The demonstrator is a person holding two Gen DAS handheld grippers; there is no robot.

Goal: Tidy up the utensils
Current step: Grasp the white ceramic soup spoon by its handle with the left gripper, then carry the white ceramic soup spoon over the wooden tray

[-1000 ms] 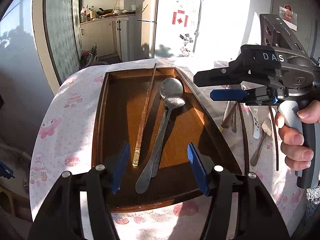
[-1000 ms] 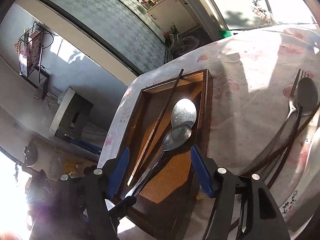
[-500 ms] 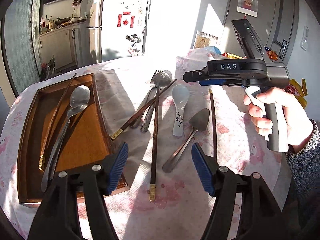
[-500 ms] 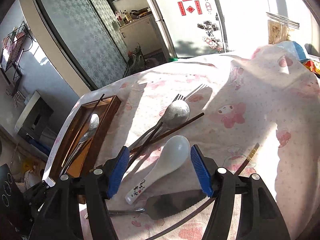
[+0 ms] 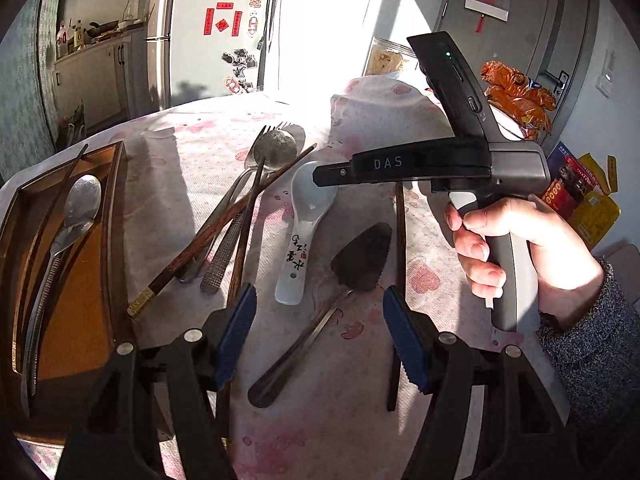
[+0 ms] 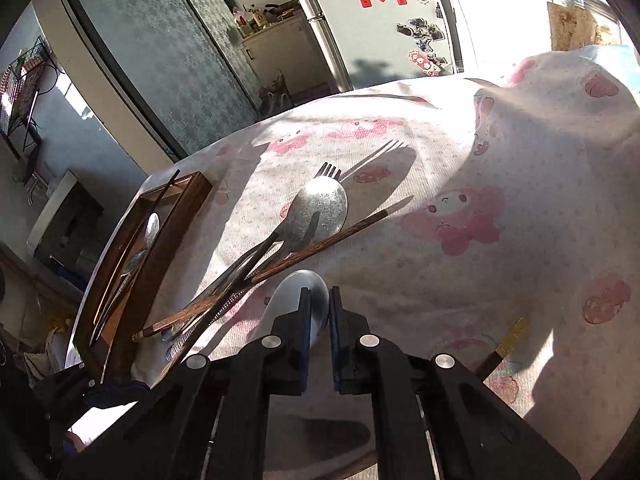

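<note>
Left gripper: black arms, blue ribbed pads, silver screws. Right gripper, centre-right in the left wrist view: black/grey body marked "DAS", green LED. Right hand: bare skin, grey knit sleeve.

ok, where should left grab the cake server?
By its slim handle, mid-length, from above, the open left gripper straddling it. The cake server lies flat; its broad blade hugs the cloth, while the handle is clear of other utensils.

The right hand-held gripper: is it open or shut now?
Shut. In the right wrist view the right hand-held gripper shows only a narrow slit between its blue pads, above the white spoon's bowl; whether it pinches the spoon, cannot tell.
</note>
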